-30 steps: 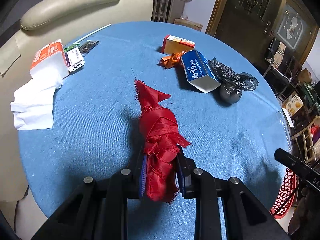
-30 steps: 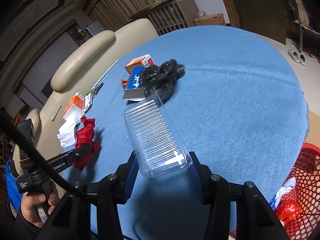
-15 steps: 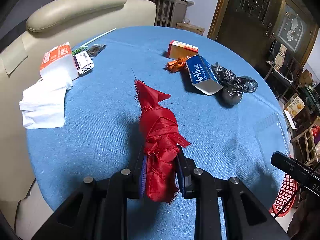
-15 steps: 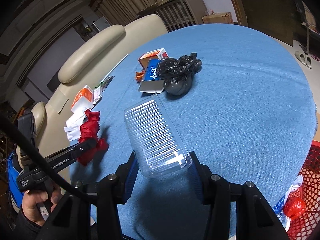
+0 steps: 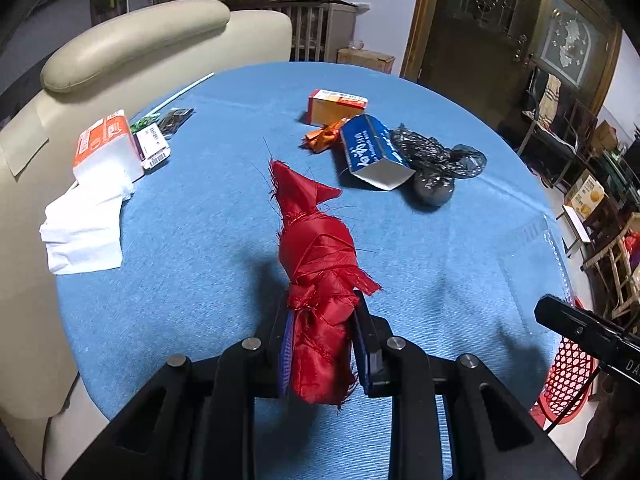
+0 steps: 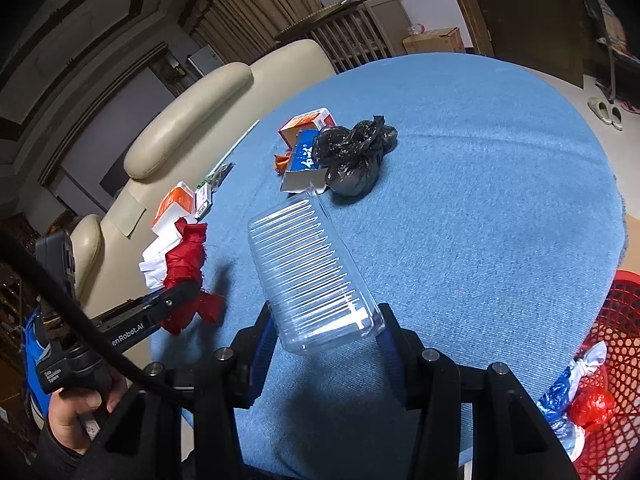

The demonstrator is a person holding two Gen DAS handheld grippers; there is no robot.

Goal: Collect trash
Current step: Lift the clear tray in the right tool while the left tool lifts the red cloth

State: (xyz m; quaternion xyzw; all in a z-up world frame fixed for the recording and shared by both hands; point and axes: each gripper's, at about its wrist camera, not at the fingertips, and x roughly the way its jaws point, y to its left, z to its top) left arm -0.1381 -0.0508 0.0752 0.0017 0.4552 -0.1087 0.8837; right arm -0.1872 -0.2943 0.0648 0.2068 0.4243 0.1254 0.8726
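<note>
My left gripper is shut on a crumpled red cloth bundle held above the round blue table; it also shows in the right wrist view. My right gripper is shut on a clear ribbed plastic tray held over the table's near edge. A red mesh basket with some trash in it stands below the table at the right; it also shows in the left wrist view.
On the table lie a blue carton, a black plastic bag, an orange box, an orange wrapper, a tissue pack with white tissue, and small packets. A cream chair stands behind.
Both grippers have drawn back toward the table's near edge with their loads still held. The items on the table have not moved.
</note>
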